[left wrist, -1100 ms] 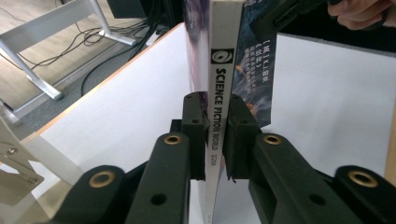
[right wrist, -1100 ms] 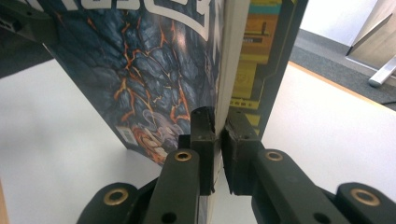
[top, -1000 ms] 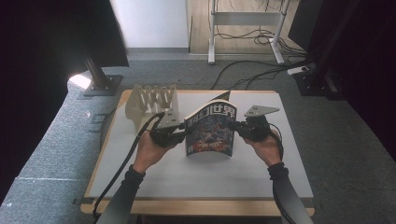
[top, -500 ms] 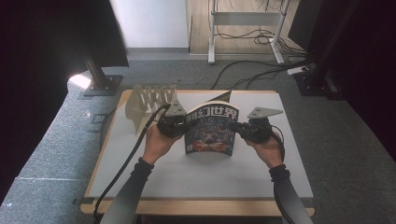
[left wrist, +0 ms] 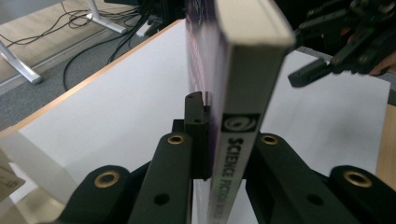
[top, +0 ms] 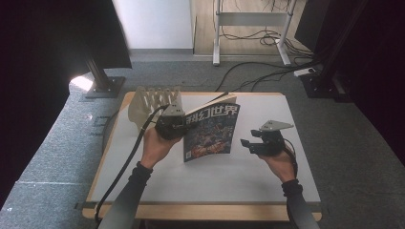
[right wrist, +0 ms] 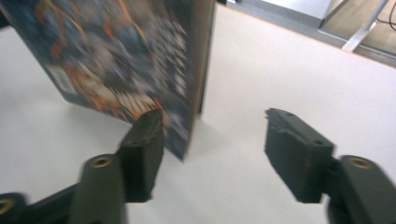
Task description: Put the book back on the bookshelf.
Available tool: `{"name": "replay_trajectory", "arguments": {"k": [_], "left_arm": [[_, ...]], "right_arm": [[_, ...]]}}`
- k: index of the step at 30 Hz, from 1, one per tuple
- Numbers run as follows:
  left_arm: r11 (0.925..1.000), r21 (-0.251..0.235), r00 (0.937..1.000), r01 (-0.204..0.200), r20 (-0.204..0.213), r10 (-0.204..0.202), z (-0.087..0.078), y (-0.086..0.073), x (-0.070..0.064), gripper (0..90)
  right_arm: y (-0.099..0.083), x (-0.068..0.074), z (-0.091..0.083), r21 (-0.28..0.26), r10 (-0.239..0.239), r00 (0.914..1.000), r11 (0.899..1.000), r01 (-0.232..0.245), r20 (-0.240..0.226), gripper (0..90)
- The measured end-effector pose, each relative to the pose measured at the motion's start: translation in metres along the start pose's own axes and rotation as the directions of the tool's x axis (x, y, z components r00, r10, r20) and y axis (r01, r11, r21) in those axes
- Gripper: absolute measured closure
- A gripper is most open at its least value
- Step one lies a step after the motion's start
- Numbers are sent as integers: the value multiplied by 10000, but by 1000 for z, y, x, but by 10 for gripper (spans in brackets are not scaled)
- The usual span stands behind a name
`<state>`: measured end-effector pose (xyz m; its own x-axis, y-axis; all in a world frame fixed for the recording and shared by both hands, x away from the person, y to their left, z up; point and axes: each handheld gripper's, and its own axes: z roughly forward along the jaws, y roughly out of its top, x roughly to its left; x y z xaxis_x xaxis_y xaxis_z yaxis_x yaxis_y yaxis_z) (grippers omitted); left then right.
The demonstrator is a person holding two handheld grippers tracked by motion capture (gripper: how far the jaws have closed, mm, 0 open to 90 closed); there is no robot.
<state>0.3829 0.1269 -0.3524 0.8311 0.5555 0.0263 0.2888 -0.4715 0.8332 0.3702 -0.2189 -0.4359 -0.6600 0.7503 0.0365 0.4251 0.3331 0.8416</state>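
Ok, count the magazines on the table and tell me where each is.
1. The magazine stands upright near the table's middle, clamped at its spine by the left gripper. The right gripper is open beside it, apart. None seems hidden.

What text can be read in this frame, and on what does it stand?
"幻世界", large white characters, first one hidden: magazine cover top.
"SCIENCE FICTION WORLD", last word cut off: magazine spine, gripped by left claw.
Small print and barcode on cover: too blurred to read.
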Motion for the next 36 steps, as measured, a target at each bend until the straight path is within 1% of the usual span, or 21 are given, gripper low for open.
{"name": "replay_trajectory", "arguments": {"k": [2,4,6,9,11,14,15,17,19,23,27,28,33,36], "left_arm": [[10000,15,10000,10,-20,-10,-4,0,1,826],[10000,86,10000,19,-52,-19,-10,1,1,827],[9999,146,9999,37,-130,-35,-16,0,3,827],[9998,169,9995,146,-288,-141,-25,-1,6,827],[9995,109,9988,300,-390,-296,-33,-2,9,827],[9988,-11,9971,485,-588,-485,-42,-5,12,828],[9984,-34,9963,559,-652,-560,-45,-6,13,827],[9972,-130,9944,736,-744,-744,-52,-9,15,827],[9965,-161,9930,820,-844,-831,-58,-11,17,827],[9953,-221,9902,946,-1011,-963,-71,-16,19,827],[9932,-331,9863,1115,-1182,-1147,-83,-21,22,827],[9926,-338,9847,1164,-1267,-1198,-87,-22,23,827],[9898,-444,9782,1353,-1528,-1405,-103,-27,28,827],[9873,-486,9719,1516,-1749,-1578,-113,-31,32,827]], "right_arm": [[-6,0,3,144,8,10000,9999,-9,52,297],[-16,0,8,442,79,9998,9990,-88,209,244],[-23,0,10,657,275,9995,9974,-285,168,231],[-35,1,13,774,381,9989,9962,-401,269,175],[-42,2,15,891,379,9982,9951,-420,470,136],[-54,0,18,1068,663,9943,9914,-751,838,117],[-57,-1,19,1137,692,9934,9903,-795,920,102],[-66,-2,22,1286,762,9904,9875,-910,1150,46],[-74,-3,25,1412,873,9880,9844,-1053,1276,0],[-87,-3,31,1608,910,9850,9803,-1146,1469,0],[-96,-3,36,1968,749,9830,9745,-1079,1677,0],[-97,-3,35,1884,729,9826,9764,-1052,1708,0],[-97,-2,35,1898,747,9813,9758,-1086,1775,0],[-97,-2,35,1864,753,9810,9764,-1088,1786,0]]}}
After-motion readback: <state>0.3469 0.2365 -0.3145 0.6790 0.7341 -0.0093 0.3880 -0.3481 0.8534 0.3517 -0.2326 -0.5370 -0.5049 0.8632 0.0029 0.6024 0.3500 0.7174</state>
